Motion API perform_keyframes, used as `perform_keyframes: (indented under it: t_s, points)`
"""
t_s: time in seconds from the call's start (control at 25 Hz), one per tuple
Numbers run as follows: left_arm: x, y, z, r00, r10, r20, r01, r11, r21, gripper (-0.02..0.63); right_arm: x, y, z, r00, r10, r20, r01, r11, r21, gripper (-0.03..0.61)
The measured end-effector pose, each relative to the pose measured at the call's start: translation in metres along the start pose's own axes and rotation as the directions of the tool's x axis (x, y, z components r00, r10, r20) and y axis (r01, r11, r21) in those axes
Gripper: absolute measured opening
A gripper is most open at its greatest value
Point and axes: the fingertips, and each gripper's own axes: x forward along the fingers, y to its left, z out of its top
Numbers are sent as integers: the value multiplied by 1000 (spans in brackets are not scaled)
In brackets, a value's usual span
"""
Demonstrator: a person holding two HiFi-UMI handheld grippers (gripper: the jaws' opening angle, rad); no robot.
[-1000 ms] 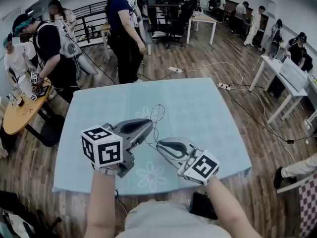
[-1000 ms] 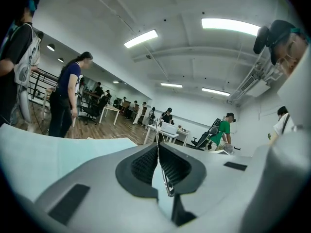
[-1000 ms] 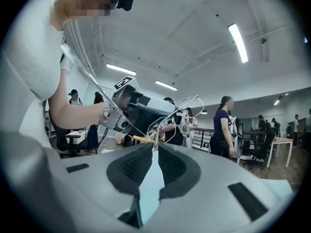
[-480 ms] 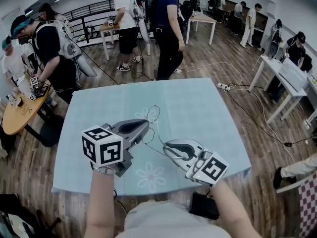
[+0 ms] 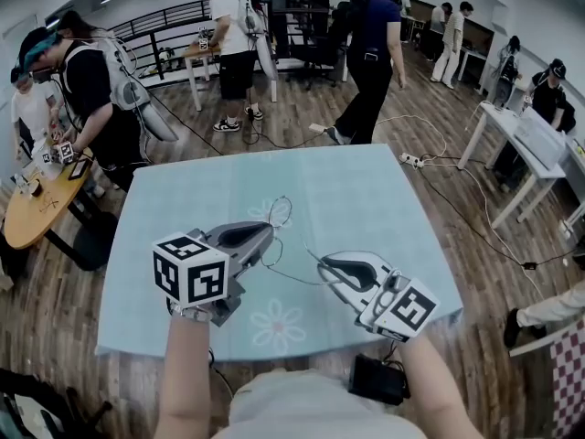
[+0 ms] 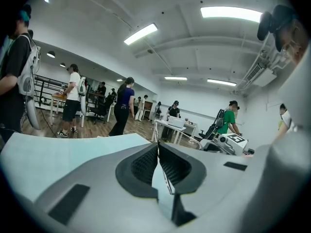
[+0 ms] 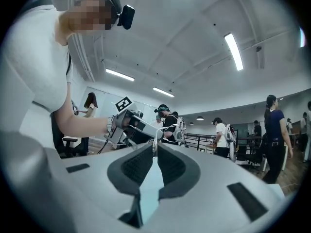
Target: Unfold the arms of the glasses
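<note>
Glasses [image 5: 278,231]: thin wire frame, centre of head view, over pale blue table [image 5: 384,199], spanning both grippers. Left gripper [image 5: 268,233]: jaws almost together, pinching frame near lenses. Right gripper [image 5: 322,268]: jaws almost together, tips nipping end of thin arm; arm drawn out from frame toward lower right. Markings: black-and-white square markers on marker cube [image 5: 190,270] of each gripper. Flower print [image 5: 279,323] on table cover, lower centre.
</note>
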Motion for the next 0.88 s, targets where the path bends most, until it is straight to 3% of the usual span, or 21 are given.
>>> perform_keyframes:
  t_s: [0.32,0.68,0.88]
  points:
    - [3,-5,-5,1000,-17,-6,17,1000,-8,18,-19,-14,12,999,-35,29,35,999,-7,34]
    - [3,-16,-5,993,-119,19,121,990,-76,18,-30,-16,12,999,-26,33,27,999,-37,31]
    - [8,-29,-5,979,-200,43,204,970,-131,18,-43,-12,18,999,31,42,-28,998,-58,31]
